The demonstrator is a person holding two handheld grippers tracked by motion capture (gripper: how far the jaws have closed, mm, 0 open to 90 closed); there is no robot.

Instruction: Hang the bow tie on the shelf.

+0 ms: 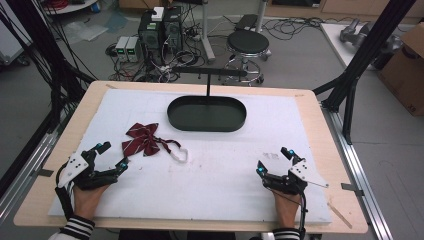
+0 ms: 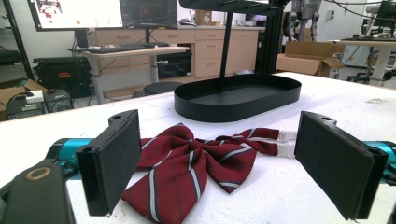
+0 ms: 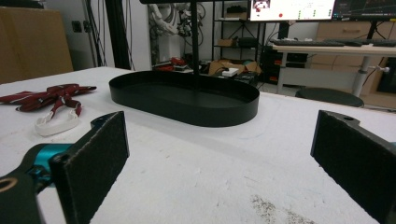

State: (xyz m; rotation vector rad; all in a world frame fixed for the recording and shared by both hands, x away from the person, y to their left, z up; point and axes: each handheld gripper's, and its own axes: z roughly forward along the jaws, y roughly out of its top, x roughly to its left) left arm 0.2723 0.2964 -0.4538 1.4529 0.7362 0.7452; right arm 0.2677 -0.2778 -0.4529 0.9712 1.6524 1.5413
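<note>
A dark red bow tie (image 1: 143, 138) with pale stripes lies left of centre in the high view, on the white sheet (image 1: 225, 172) that covers the table (image 1: 312, 107). Its strap runs right to a white loop (image 1: 180, 154). In the left gripper view the bow tie (image 2: 187, 170) sits low in the frame between the two black jaws, and there the thin white and dark stripes and the white strap fittings at its right end can be made out, which the high view leaves blurred. In the right gripper view it is a small red shape (image 3: 46, 95) at the far left edge, with the white loop (image 3: 56, 123) just below it.

The left gripper (image 1: 111, 156), at the lower left of the high view, has its jaws spread wide just short of the bow tie and holds nothing. The right gripper (image 1: 272, 160), at the lower right, is well apart from it, jaws likewise spread and empty over bare sheet.

Beyond the bow tie, at upper centre, stands a black oval tray (image 1: 206, 114) with an upright post (image 1: 208, 86) rising from it. The gripper views show the tray's low wall (image 2: 238, 105) and a room behind with desks and monitors (image 2: 74, 13); the high view shows a stool (image 1: 247, 45) and cables on the floor.
</note>
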